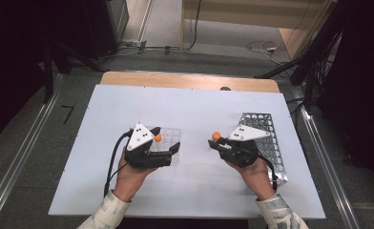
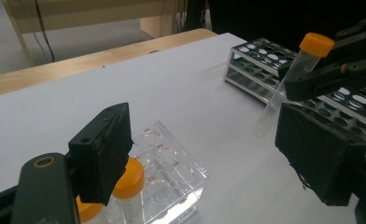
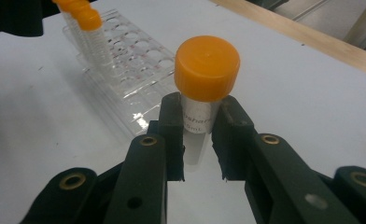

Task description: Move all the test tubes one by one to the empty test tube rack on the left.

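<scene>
We see both grippers over the white table (image 1: pixel 128 191), held by a person's hands coming in from the near edge; right gripper (image 3: pixel 197 126) has its jaws closed on a clear tube (image 3: pixel 200 116) just under its orange cap (image 3: pixel 207 67), tube lifted clear of the table; in the left gripper view the same tube hangs tilted from those jaws, cap up, tip pointing down toward the table and in front of the metal rack (image 2: pixel 265 60); in the high view the cap shows at the jaw tips near table centre, between the two racks

Left gripper (image 2: pixel 204 154) has its jaws wide apart, nothing between them; it hovers over the clear plastic rack (image 2: pixel 172 168); we count two orange-capped tubes (image 2: pixel 130 186) standing in that rack at the end nearest the left gripper, one partly hidden behind the left jaw; remaining wells we can see look empty; red markings beside the wells, too small to read

Metal rack lies at the right side of the table, partly under the right hand (image 1: pixel 256 174) in the high view; its holes look empty where we can see them; label text on the held tube is partly hidden by the jaws
</scene>
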The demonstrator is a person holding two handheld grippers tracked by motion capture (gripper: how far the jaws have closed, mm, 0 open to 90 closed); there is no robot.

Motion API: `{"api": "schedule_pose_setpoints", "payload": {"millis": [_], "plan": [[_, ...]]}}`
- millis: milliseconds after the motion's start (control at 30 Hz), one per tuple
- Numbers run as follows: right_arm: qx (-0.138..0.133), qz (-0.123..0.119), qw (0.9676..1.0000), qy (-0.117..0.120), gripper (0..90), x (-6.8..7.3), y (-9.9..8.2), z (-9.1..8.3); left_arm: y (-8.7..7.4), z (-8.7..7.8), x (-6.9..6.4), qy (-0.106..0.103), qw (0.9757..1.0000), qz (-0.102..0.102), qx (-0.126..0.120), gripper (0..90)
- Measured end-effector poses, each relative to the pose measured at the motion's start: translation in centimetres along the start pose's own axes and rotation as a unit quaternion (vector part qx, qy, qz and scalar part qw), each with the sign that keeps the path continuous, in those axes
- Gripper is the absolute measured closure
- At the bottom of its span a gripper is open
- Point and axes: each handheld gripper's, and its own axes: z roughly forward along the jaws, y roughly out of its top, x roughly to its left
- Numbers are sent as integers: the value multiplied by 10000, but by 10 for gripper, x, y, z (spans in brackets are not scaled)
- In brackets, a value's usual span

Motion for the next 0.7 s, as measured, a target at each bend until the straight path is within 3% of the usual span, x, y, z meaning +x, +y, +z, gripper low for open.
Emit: {"api": "schedule_pose_setpoints", "payload": {"millis": [433, 700], "plan": [[245, -272, 9987, 358, 723, 26, -5, 19, 0, 8, -23, -408, 9991, 140, 13, 277], [263, -420, 9973, 550, 723, 42, -3, 27, -2, 14, -33, -699, 9972, 254, 99, 412]]}}
